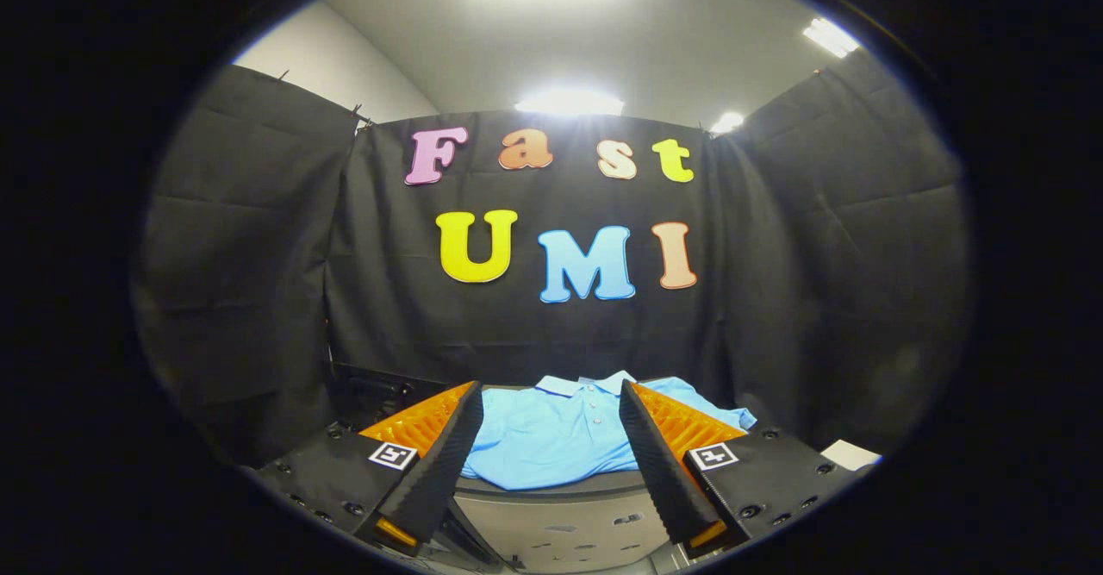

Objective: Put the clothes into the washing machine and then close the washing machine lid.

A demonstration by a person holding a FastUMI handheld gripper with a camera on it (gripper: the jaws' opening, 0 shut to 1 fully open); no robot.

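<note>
a folded shirt [551, 437] lies just beyond the spread claw [551, 403], before the wall.

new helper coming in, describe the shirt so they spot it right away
Start at the black cloth wall at the back of the booth and look down to the grey surface at its foot. The shirt lies folded there, seen between the open gripper fingers and just beyond them. It is light blue with a collar and a buttoned placket, the only garment in sight.
</note>
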